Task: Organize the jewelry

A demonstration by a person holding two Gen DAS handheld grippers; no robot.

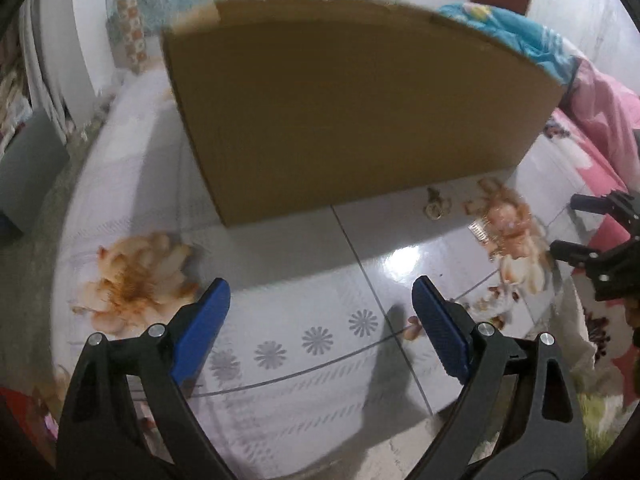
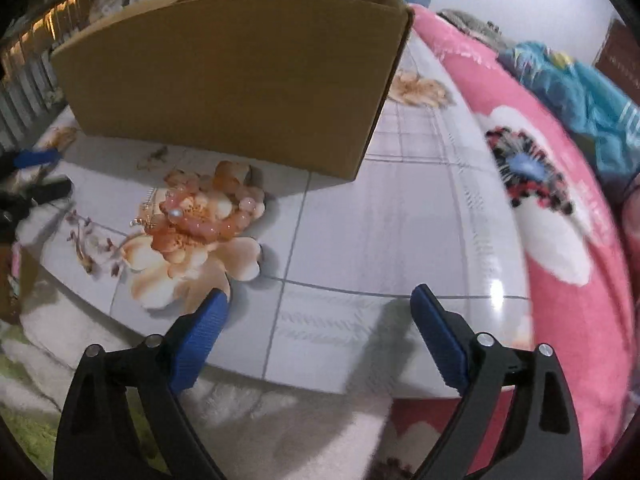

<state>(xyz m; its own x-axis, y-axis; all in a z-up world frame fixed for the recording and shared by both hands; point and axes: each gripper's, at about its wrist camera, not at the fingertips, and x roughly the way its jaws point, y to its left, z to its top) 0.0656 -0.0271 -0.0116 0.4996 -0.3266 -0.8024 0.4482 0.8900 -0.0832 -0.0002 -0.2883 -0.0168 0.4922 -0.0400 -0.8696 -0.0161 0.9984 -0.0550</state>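
Jewelry lies in a small heap on the glossy floral tabletop [image 2: 400,220], just in front of the cardboard box [image 2: 240,80]. In the right wrist view the heap sits left of centre: a bracelet [image 2: 208,216] of round peach-pink beads curls over a printed orange flower, with a pale pearl-like bead on its left side. Thin gold-coloured pieces [image 2: 146,216] lie touching its left edge; they are too small and blurred to tell apart. A further small piece [image 2: 154,158] lies nearer the box, in its shadow. In the left wrist view the same heap [image 1: 504,228] appears at the right, with a small ring-like piece [image 1: 436,206] apart to its left, close to the box's lower edge.

The box stands upright on the tabletop and fills the upper middle of both views.

The right gripper [image 2: 320,306] hangs at the bottom of its view, blue pads spread wide with nothing between them, the heap up and left of its left pad. The left gripper [image 1: 320,298] is likewise spread wide and empty over bare tabletop.

A pink flowered blanket [image 2: 560,220] borders the table at the right of the right wrist view.
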